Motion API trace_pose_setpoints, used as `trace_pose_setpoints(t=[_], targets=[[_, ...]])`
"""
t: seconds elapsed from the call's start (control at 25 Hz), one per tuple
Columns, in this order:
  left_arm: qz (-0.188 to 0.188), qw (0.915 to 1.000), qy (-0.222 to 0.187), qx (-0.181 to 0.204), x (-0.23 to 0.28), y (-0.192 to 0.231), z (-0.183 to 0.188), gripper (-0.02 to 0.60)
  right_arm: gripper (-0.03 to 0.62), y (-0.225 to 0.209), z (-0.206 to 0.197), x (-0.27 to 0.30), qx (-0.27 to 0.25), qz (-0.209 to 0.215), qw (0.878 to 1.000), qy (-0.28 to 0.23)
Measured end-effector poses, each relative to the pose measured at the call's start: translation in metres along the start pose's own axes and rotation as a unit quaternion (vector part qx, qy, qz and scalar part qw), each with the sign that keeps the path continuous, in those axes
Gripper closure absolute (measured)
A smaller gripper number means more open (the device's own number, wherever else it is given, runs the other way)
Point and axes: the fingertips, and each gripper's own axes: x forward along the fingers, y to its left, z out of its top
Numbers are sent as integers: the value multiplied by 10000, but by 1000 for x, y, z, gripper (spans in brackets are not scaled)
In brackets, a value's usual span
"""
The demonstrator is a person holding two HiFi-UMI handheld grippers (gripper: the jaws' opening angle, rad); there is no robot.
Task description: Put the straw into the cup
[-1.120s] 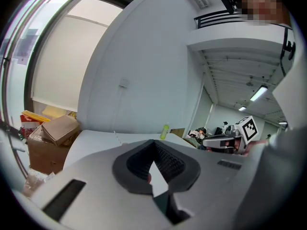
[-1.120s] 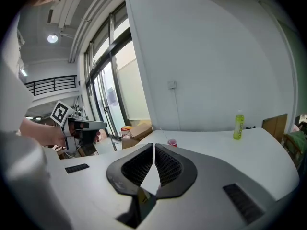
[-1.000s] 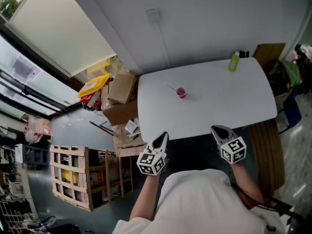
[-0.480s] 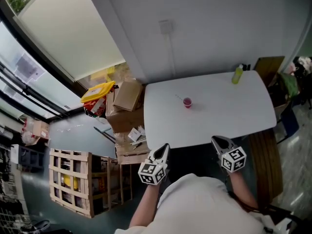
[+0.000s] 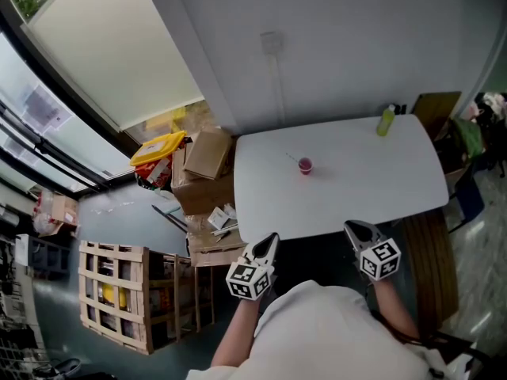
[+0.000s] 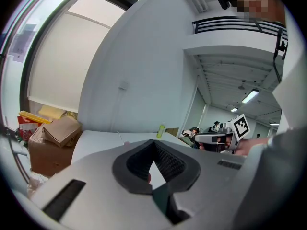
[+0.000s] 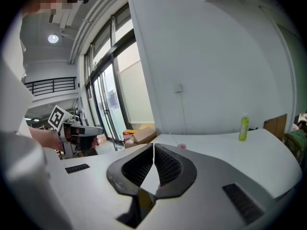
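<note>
White table (image 5: pixel 348 188); on it pink cup (image 5: pixel 306 165), straw (image 5: pixel 292 157); green bottle (image 5: pixel 385 122).

The head view looks steeply down from well above the white table (image 5: pixel 356 182), while both gripper views, low by its near edge, face along their fingers (image 6: pixel 169 163) across that same table and bottle (image 5: pixel 385 122).

Left tongs (image 6: pixel 154 143), tips together and empty, before a white table (image 6: pixel 96 140) with a green bottle (image 6: pixel 161 131)
</note>
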Motion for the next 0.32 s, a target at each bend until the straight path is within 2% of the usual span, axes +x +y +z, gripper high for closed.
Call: trace_pose_setpoints(t=[0.32], targets=[[62, 10000, 1, -71, 1, 3, -2, 580, 557, 1, -2, 3, -107, 71, 9999, 94]])
